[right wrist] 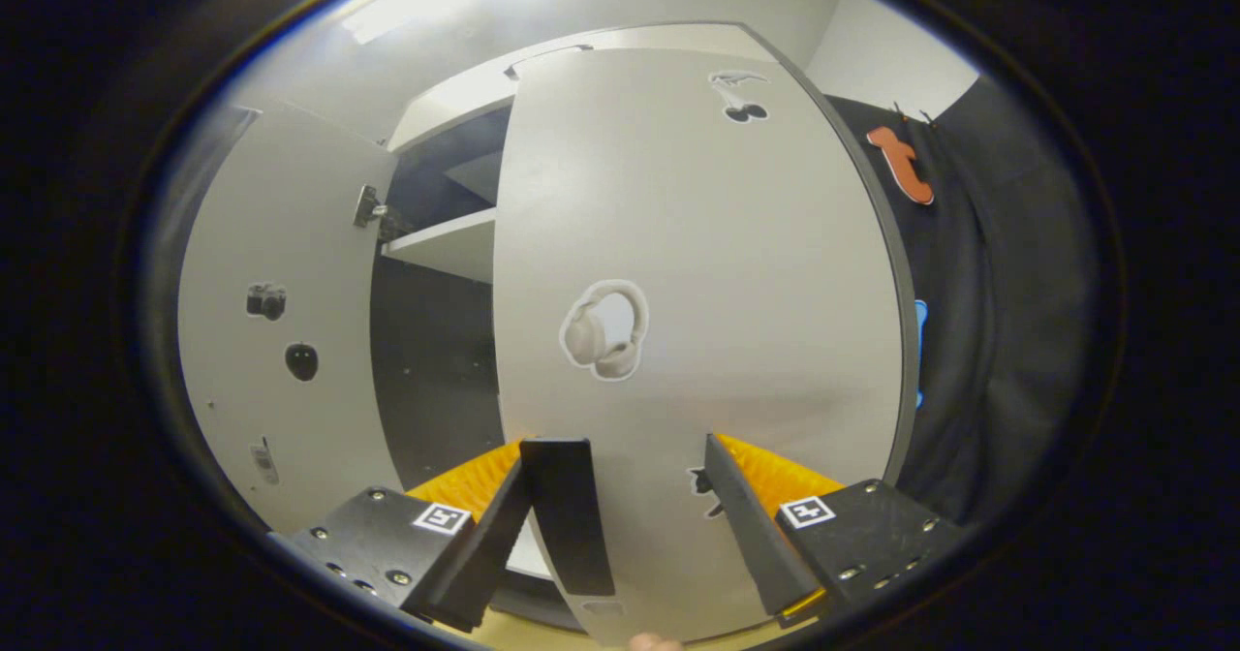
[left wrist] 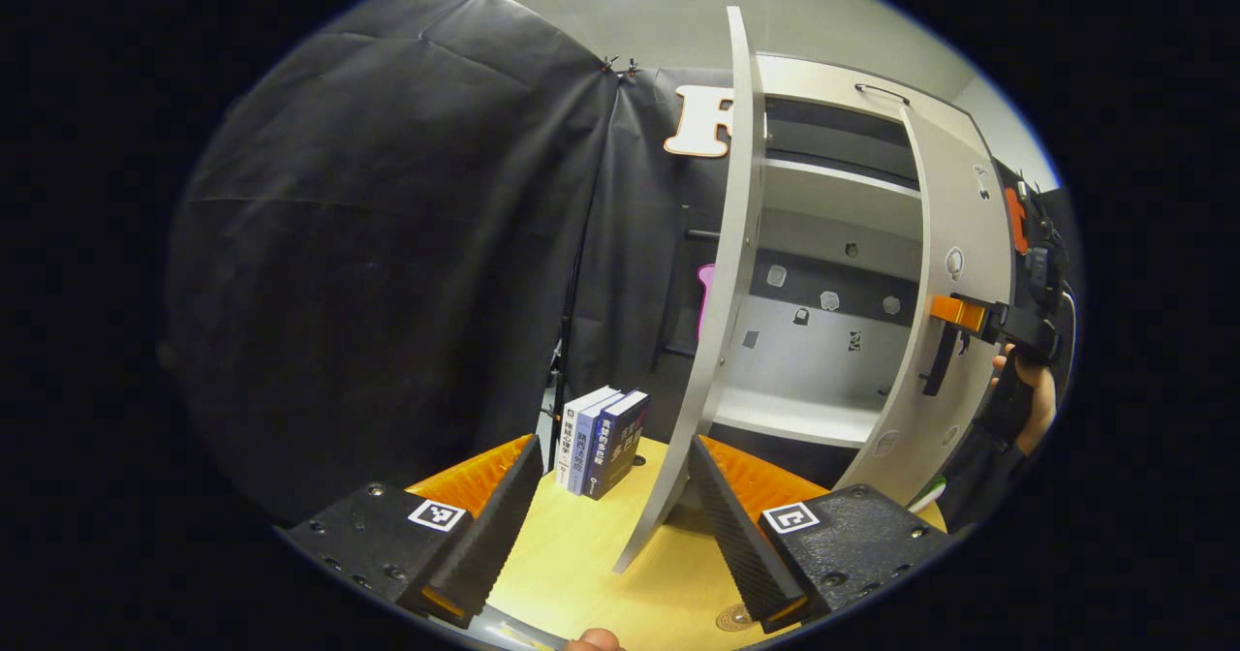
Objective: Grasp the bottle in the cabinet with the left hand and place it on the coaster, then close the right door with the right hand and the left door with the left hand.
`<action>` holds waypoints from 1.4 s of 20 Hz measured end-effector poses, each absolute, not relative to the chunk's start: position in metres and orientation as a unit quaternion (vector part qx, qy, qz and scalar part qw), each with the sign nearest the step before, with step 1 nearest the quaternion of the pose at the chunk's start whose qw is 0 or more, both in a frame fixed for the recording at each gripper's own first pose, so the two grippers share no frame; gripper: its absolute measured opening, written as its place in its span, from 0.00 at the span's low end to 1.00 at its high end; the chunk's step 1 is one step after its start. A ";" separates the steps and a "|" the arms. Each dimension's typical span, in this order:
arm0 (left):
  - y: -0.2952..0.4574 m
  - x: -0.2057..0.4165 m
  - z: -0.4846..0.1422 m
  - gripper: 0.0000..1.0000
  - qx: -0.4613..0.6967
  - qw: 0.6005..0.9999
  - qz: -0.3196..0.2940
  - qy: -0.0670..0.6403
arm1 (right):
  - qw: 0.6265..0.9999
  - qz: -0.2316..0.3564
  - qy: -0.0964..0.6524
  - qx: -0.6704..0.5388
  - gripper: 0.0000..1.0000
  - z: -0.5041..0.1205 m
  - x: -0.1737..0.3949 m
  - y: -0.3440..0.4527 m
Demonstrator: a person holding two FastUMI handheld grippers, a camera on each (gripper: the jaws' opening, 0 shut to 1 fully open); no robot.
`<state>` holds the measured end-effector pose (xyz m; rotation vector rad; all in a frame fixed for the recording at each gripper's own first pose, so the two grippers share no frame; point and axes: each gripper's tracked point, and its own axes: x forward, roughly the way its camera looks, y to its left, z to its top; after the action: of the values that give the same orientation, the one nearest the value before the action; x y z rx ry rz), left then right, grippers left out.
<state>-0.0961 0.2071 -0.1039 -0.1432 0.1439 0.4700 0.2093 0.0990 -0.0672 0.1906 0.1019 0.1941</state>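
My right tool (right wrist: pixel 620 506), jaws spread and holding nothing, faces the right door (right wrist: pixel 697 273) dead ahead, while my left tool (left wrist: pixel 610 515), open too, straddles the left door's (left wrist: pixel 722 283) edge.

— What is seen ahead of the right gripper (right wrist: pixel 620 496)?
— The right door (right wrist: pixel 697 273), with a headphone sticker (right wrist: pixel 604 329) at its middle. The fingers are spread, its near edge between them.
— And toward nine o'clock?
— The left door (right wrist: pixel 281 341) is seen swung open, stickers on it. A shelf (right wrist: pixel 446 242) is glimpsed in the gap between.
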 end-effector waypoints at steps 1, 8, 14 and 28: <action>0.208 -0.097 -0.104 0.96 -0.072 0.967 0.234 0.071 | 0.990 0.094 0.050 0.093 0.97 -0.068 0.210 0.100; 0.217 -0.096 -0.104 0.92 -0.071 0.966 0.238 0.073 | 0.992 0.083 0.042 0.084 1.00 -0.070 0.216 0.102; 0.221 -0.092 -0.098 0.96 -0.065 0.967 0.236 0.068 | 0.993 0.074 0.040 0.079 0.96 -0.070 0.224 0.100; 0.256 -0.042 -0.022 0.91 -0.047 0.981 0.187 0.005 | 0.995 0.054 0.034 0.072 1.00 -0.071 0.228 0.102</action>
<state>-0.0418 0.2556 -0.0221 -0.0945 0.0098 0.3773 0.2284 0.1020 -0.0714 0.1449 0.0683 0.1083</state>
